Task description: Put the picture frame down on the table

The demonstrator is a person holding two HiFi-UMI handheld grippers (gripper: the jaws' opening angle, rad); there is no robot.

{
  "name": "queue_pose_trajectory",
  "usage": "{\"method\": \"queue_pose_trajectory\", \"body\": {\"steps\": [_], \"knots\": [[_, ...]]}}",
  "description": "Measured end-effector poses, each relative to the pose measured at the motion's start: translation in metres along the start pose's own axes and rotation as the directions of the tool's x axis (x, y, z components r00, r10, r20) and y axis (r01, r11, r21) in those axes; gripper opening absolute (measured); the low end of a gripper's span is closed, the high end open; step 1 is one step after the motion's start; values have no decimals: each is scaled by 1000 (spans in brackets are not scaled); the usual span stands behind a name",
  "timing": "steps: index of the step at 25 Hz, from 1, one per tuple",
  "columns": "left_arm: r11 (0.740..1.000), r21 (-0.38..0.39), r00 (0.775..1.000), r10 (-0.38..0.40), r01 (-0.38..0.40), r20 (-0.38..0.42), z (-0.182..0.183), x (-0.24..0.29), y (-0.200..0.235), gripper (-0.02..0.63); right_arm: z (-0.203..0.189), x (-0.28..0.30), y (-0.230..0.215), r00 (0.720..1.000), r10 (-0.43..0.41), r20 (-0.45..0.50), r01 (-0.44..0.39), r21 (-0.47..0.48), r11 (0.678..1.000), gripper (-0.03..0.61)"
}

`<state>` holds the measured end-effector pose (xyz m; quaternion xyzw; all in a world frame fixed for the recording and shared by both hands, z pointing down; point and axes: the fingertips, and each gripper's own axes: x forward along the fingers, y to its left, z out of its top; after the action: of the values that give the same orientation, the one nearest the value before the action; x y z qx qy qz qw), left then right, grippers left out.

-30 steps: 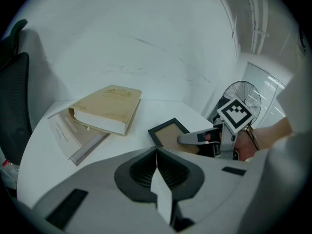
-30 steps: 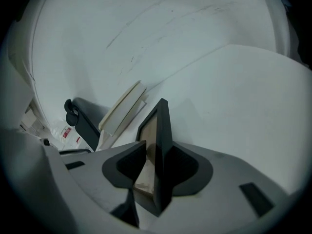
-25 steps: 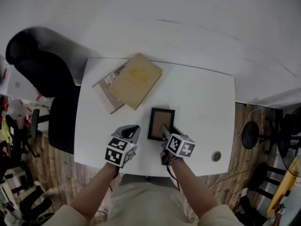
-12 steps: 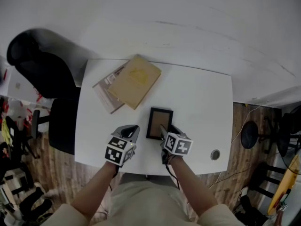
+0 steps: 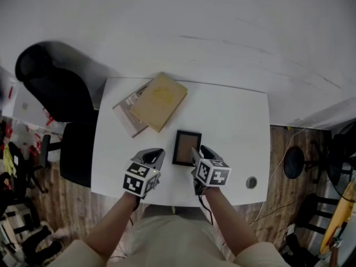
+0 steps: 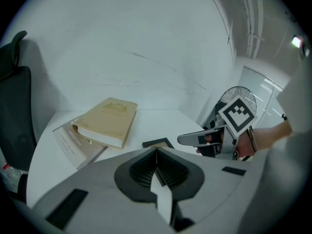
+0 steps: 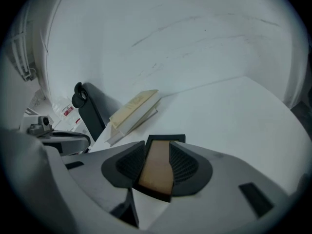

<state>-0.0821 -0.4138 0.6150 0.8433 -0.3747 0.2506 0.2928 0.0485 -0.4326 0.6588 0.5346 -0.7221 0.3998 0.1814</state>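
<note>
On the white table (image 5: 233, 121), the head view shows one picture frame (image 5: 186, 147), dark-edged with a brown face turned up, near the front edge between the two grippers. Behind it to the left are two books: one tan book (image 5: 159, 100) lying partly on one thinner booklet (image 5: 125, 111). One small round object (image 5: 251, 182) sits near the front right corner, well apart from the frame. One black chair (image 5: 50, 93) stands at the table's left side. The left gripper (image 5: 156, 153) is just beside the frame's left edge, and the right gripper (image 5: 196, 152) meets its lower right part.

Through the left gripper view, that gripper's jaws are pressed together with nothing between them. The frame shows just past them, low and flat over the table.

Through the right gripper view, the right gripper's jaws are closed onto the frame, with one pad against each side of it and its brown face running out between them. Whether the frame touches the table cannot be told.
</note>
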Motion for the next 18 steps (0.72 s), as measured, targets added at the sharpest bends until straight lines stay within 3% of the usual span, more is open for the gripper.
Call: {"method": "queue_pose_trajectory", "body": {"steps": [2,6,12,18], "knots": [[1000,12,1000,4,-4,19,9,-8,-4,21,17,-16,11,998,34,47,-33,-25,999,119],[999,37,998,9,-11,60,29,-24,-12,21,50,-54,30,986,103,134,-91,-87,992,57],[997,74,989,-7,-4,146,61,-60,-31,21,84,-110,59,960,169,224,-109,-259,960,43],[990,129,971,16,-48,239,85,-103,-40,21,108,-168,103,920,251,303,-131,-365,922,25]]}}
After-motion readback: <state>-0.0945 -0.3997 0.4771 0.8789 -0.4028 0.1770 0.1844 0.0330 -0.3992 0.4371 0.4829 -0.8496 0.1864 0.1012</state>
